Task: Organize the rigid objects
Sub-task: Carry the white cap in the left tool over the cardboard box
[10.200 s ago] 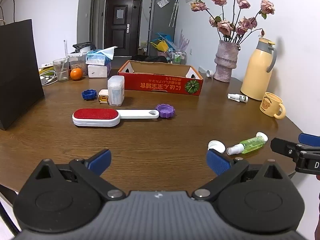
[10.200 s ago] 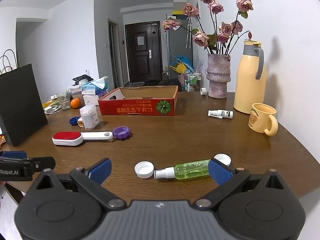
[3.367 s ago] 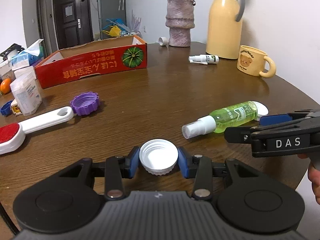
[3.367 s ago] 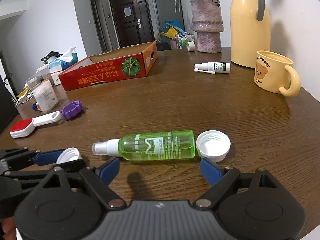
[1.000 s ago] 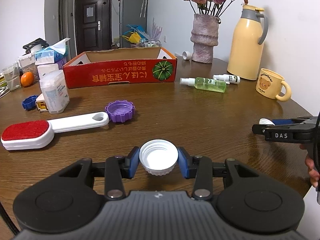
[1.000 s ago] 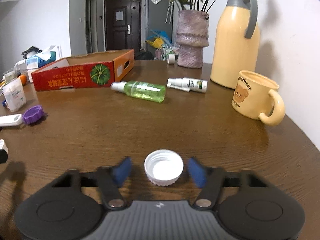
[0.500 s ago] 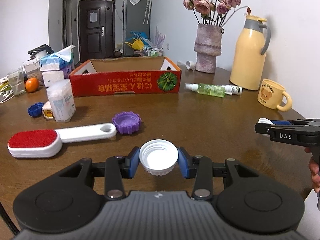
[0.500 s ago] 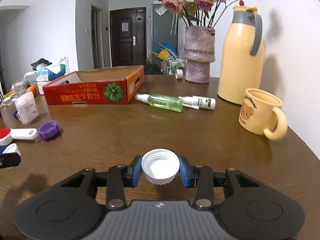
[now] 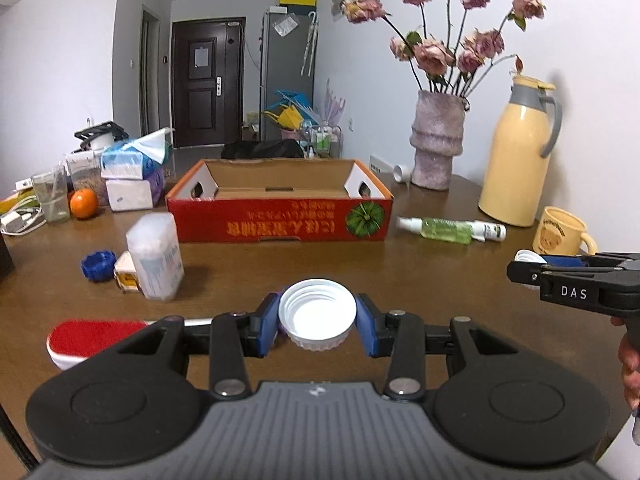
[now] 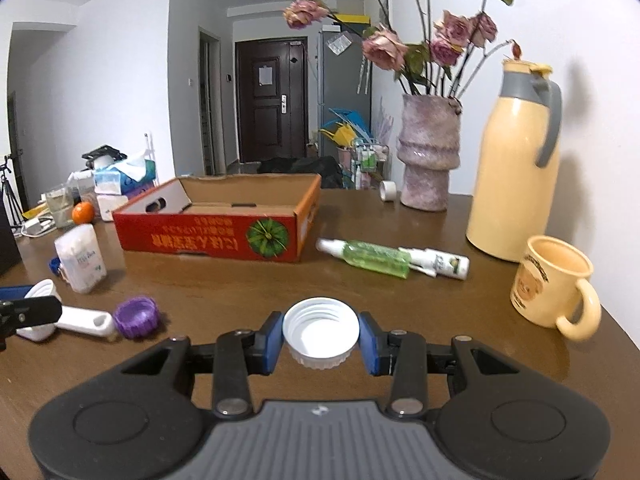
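Above the near edge of the desk, two white caps were in hand: one white cap pinched between the blue pads of the left gripper, a second white cap pinched the same way in the right gripper. Both rode open side up, clear of the wood, inner thread rings showing, ribbed skirts below

Step judged: carry phase, both caps lifted and headed for a resting place. Likely target the red cardboard box, open-topped and shallow, beyond mid-desk; that is inference only. Next move would call for reaching forward over the box's front wall, lowering inside, then spreading the pads. Caps are light, stiff plastic, so the pinch should hold; release height matters little

Outward: green spray bottle, translucent and cylindrical, lay touching a white spray bottle just right of the box. Purple cap, knurled, sat by the white handle of the lint brush with its red fuzzy pad. Clear swab container stood upright near a blue cap. Glossy yellow mug and matt yellow thermos stood at the right; the rough pinkish vase stood behind

Desk: dark, polished wood grain
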Available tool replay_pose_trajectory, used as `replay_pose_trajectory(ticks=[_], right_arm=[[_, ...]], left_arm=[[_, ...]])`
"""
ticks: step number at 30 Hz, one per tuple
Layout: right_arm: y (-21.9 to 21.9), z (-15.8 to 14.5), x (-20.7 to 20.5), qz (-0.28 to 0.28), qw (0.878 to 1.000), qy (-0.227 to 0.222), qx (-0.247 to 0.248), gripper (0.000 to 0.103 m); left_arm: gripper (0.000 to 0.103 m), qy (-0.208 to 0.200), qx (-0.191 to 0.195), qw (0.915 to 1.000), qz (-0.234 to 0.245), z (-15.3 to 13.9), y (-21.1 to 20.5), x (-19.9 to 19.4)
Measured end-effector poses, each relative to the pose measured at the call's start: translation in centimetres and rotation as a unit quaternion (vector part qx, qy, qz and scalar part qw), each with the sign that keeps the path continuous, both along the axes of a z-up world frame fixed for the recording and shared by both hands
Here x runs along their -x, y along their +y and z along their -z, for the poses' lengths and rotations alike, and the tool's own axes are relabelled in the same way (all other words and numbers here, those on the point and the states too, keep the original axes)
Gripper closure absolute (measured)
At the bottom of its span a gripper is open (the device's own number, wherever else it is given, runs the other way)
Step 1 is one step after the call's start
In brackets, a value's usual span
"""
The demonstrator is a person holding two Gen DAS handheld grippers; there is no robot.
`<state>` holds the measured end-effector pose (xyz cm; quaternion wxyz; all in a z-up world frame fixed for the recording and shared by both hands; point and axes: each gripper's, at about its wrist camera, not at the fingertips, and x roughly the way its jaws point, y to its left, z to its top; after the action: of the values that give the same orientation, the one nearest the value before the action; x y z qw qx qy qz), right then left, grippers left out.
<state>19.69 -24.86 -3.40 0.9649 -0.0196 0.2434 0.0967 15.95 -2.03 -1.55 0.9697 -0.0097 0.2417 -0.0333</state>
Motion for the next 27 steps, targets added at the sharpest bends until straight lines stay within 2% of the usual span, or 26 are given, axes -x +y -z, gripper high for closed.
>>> replay_pose_trajectory(ticks=[9,27], right_arm=[[3.2,-1.9,-2.1,-0.017,1.000,-0.012,-0.004,0.064],[8.4,-3.4,-8.4,-0.042,0.999,-0.015,-0.016,0.064]], left_arm=[[0.061,-0.017,0.003,0.9998,-0.012,-1.9,2.0,-1.8],[0.061,-0.018,0.026,0.9989,-0.035,-3.3,4.4,-8.5]])
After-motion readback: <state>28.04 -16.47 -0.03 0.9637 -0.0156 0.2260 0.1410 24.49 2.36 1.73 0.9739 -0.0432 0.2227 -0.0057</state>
